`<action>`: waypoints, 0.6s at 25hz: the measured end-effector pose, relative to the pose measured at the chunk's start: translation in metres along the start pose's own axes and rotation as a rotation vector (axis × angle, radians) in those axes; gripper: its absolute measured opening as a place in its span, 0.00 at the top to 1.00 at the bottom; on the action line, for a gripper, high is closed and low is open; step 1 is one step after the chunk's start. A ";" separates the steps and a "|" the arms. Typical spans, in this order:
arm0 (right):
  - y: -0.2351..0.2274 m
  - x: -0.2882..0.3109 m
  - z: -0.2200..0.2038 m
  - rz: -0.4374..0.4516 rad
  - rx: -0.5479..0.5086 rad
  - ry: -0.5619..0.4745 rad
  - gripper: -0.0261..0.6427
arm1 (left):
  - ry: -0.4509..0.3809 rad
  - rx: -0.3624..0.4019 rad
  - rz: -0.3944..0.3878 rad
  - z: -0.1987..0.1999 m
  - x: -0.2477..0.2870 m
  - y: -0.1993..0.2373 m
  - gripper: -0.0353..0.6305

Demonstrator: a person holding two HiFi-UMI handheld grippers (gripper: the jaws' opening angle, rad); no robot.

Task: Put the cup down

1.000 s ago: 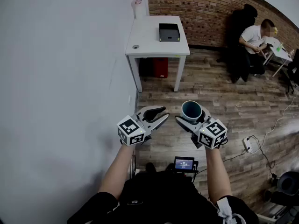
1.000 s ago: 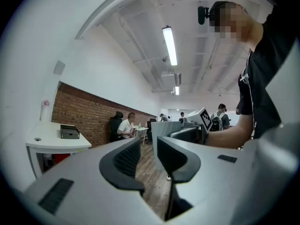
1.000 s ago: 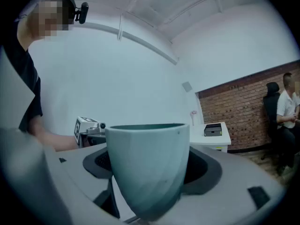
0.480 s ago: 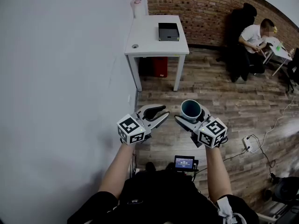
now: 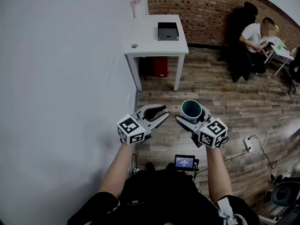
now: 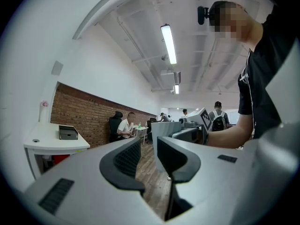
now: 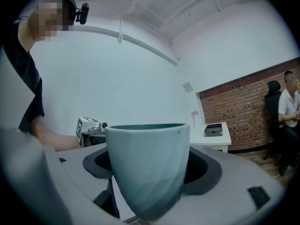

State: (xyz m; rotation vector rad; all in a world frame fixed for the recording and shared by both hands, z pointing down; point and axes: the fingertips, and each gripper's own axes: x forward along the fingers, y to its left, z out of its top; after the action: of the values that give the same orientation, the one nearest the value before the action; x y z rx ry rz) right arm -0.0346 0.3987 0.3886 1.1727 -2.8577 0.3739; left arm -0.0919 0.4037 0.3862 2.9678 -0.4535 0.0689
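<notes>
- Cup (image 5: 191,110) upright, mouth up, clamped across its body by the jaws of the right gripper (image 5: 192,118); carried in the air over the wooden floor (image 5: 225,102), resting on nothing.
- Jaws of the left gripper (image 5: 161,114) a narrow way apart, holding nothing, just beside the right one.
- White table (image 5: 140,41) well ahead, well apart from the cup; black box (image 5: 168,32) toward its far right corner, small round thing (image 5: 134,46) by its left edge.
- Main risk: letting go here, with no surface under the cup, hence a fall to the floor and perhaps a break.
- Tapered wall, narrower toward the base: some chance of sliding down through the jaws if the squeeze eases on the way.
- At the table: set down too close to the near edge, or tilted, and so tipped off; reached too far, and so knocked against the box.
</notes>
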 end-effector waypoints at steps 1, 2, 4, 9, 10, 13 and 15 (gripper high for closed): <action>-0.002 -0.002 0.000 0.001 0.002 0.000 0.36 | 0.000 0.000 0.003 0.000 0.002 -0.001 0.79; -0.003 -0.005 -0.001 0.002 0.003 0.000 0.36 | -0.001 0.001 0.005 0.001 0.005 -0.002 0.79; -0.007 -0.010 -0.003 0.005 0.004 -0.001 0.36 | -0.001 0.004 0.007 0.000 0.011 -0.004 0.79; -0.018 -0.026 -0.006 0.019 0.005 0.002 0.36 | 0.000 0.015 0.010 -0.001 0.027 -0.015 0.79; -0.020 -0.028 -0.006 0.022 0.005 0.001 0.36 | 0.001 0.017 0.012 -0.001 0.031 -0.017 0.79; -0.026 -0.033 -0.009 0.031 0.006 0.004 0.36 | 0.005 0.015 0.020 -0.005 0.038 -0.020 0.79; -0.029 -0.036 -0.012 0.036 0.008 0.008 0.36 | 0.008 0.012 0.026 -0.008 0.041 -0.021 0.79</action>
State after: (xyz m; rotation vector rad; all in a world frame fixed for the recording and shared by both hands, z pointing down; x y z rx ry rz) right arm 0.0104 0.4061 0.4018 1.1192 -2.8766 0.3912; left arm -0.0470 0.4129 0.3938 2.9726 -0.4927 0.0860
